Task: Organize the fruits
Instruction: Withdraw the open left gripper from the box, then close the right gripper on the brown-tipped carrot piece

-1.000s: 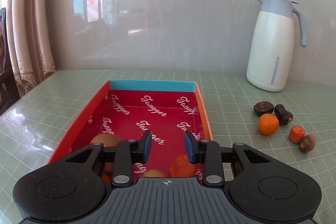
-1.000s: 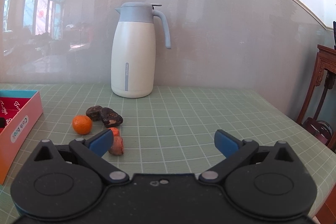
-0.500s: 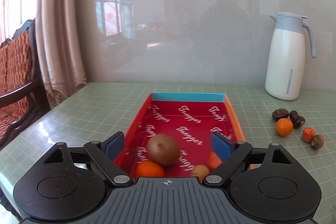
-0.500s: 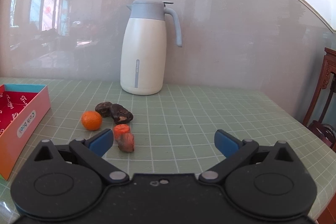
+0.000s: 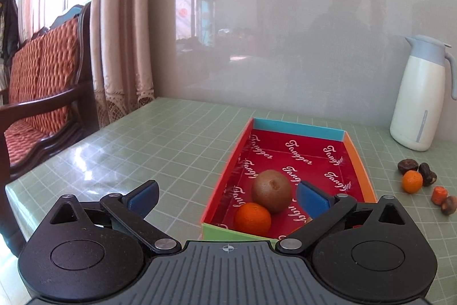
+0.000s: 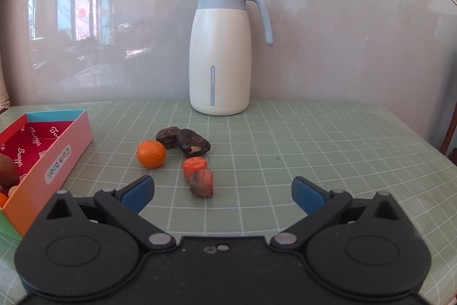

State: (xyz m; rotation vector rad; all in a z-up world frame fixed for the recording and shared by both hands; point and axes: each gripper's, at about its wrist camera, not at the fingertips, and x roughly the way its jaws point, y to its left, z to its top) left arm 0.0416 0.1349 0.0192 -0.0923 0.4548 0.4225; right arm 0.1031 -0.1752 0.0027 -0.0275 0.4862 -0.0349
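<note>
A red box [image 5: 354, 153] with a blue far wall holds a brown kiwi [image 5: 271, 190] and an orange [image 5: 252, 219]; it also shows in the right wrist view [image 6: 61, 159]. My left gripper [image 5: 227, 199] is open and empty, above the box's near left corner. On the table right of the box lie a small orange [image 6: 150, 153], two dark dried fruits [image 6: 193, 146], an orange piece [image 6: 194, 164] and a brown piece [image 6: 202, 183]. My right gripper [image 6: 222, 192] is open and empty, just short of the brown piece.
A white jug with a blue lid [image 6: 220, 53] stands at the back against the wall. A wooden chair with a red cushion [image 5: 42, 93] stands past the table's left edge. The green gridded mat [image 6: 314, 150] covers the table.
My left gripper has opened wide and pulled back and left from the box; the kiwi and orange now show inside. My right gripper has moved closer to the loose fruit.
</note>
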